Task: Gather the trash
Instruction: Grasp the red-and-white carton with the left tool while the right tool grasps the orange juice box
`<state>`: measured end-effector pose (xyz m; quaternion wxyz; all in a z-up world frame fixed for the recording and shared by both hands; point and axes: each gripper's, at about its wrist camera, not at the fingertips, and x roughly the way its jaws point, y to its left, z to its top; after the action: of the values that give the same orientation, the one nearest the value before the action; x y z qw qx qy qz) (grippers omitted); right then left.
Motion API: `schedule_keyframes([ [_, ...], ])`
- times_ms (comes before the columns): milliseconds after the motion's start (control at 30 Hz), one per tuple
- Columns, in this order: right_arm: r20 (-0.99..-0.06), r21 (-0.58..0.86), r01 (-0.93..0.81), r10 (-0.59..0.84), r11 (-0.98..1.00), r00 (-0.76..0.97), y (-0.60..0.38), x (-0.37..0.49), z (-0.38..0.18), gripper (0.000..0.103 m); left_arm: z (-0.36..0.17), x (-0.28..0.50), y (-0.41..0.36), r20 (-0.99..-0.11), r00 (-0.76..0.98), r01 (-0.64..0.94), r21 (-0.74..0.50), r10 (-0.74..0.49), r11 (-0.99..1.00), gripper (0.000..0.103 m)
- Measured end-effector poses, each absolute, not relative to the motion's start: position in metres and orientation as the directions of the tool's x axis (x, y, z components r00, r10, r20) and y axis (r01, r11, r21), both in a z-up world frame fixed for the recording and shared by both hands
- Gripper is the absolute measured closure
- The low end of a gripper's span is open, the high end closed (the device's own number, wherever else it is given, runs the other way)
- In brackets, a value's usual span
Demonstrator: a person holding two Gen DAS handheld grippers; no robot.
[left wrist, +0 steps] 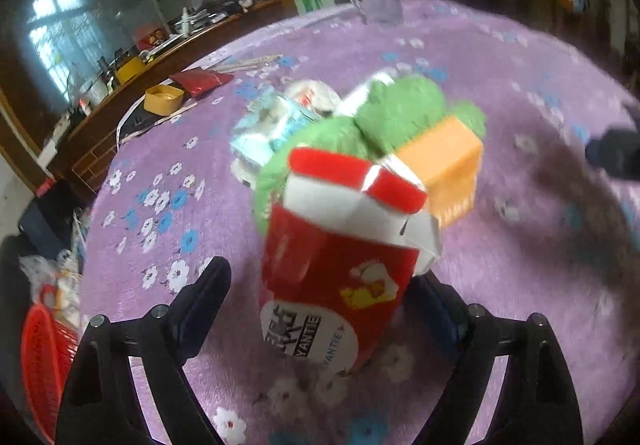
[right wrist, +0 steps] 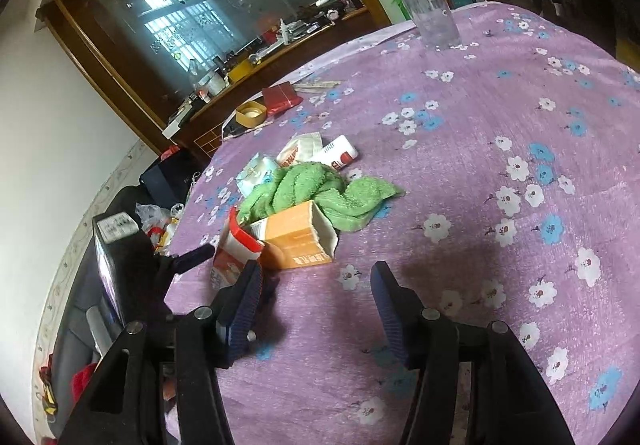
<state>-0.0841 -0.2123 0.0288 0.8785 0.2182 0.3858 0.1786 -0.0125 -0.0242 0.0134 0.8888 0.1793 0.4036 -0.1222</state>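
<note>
Trash pile: a heap of boxes and wrappers sits in the middle of the purple flowered table (left wrist: 500, 57), so it can be picked up bit by bit.

Left view, red carton (left wrist: 340, 265): it stands near the camera, a bit tilted, right between the two black fingers.
Left view, left gripper (left wrist: 320, 285): its fingers are spread on both sides of the red carton. I cannot tell if they touch it yet. I think it is set this way to pinch the carton next.
Left view, behind the carton: a green towel (left wrist: 400, 109) and an orange box (left wrist: 448, 169) are bunched close, with a blue wrapper (left wrist: 260, 133) to the far left.
Left view, red basket (left wrist: 44, 361): it sits low at the left, off the table edge. Maybe the trash goes there.
Left view, blur: the picture is smeared.

Right view, right gripper (right wrist: 316, 289): its fingers are spread wide with nothing between them, over bare cloth on the near side of the pile. It looks like it is waiting.
Right view, pile: the orange box (right wrist: 298, 241) lies open on its side, touching the green towel (right wrist: 320, 193). The red carton (right wrist: 236, 249) is just left of it.
Right view, far side: a glass cup (right wrist: 430, 13) stands well apart from the pile. It does not look like trash.
</note>
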Motion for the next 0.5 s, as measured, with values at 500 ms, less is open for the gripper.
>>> schedule_keyframes([
  [500, -0.615, 0.55, -0.176, 0.538, 0.817, 0.576, -0.187, -0.019, 0.02, 0.042, 0.042, -0.038, 0.049, -0.639, 0.757, 0.146, -0.038, -0.137, 0.989, 0.05],
])
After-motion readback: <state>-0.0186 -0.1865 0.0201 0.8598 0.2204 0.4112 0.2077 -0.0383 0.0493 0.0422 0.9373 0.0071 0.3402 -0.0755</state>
